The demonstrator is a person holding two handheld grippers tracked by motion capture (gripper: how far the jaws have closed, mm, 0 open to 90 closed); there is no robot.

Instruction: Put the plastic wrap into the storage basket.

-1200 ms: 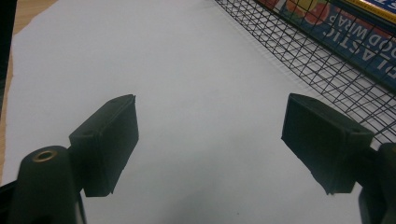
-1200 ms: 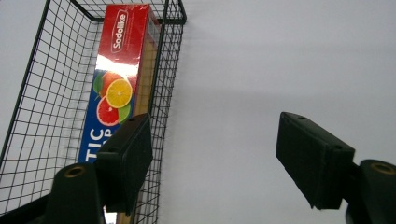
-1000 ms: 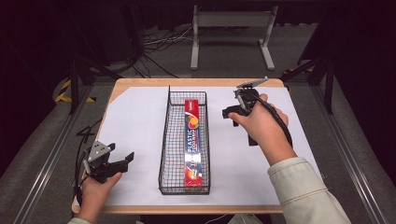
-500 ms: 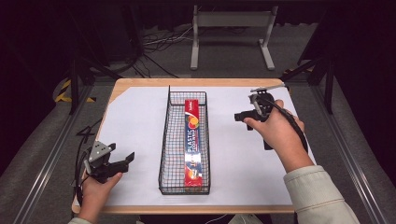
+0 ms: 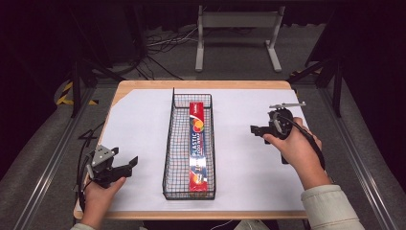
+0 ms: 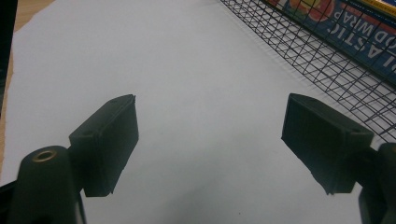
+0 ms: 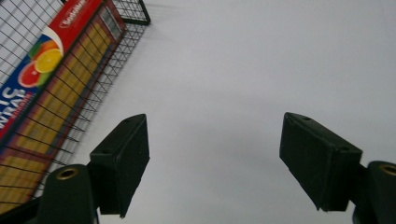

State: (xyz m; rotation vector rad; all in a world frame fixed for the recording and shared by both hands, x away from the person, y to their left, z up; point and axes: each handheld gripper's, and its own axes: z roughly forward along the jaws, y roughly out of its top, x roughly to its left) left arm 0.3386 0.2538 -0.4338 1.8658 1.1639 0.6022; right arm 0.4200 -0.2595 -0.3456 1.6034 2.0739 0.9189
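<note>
A long red box of plastic food wrap (image 5: 198, 143) lies lengthwise in a black wire basket (image 5: 173, 143) at the middle of the white-covered table. My left gripper (image 5: 125, 165) rests near the front left corner, open and empty, its jaws pointing toward the basket. My right gripper (image 5: 254, 130) hovers to the right of the basket, open, with nothing between its jaws. The left gripper view shows the basket's mesh wall (image 6: 327, 70) and the box (image 6: 355, 32) at upper right. The box (image 7: 51, 70) and the basket (image 7: 126, 37) lie at upper left in the right gripper view.
A white sheet (image 5: 139, 129) covers the wooden table (image 5: 143, 86), whose edge shows at the back and left. Beyond the table stand a grey metal stand (image 5: 237, 33) and cables on the dark floor. Metal rails run along both sides.
The right hand and its gripper have drawn back from the far right of the table toward the person and slightly right. The left gripper has stayed put.
</note>
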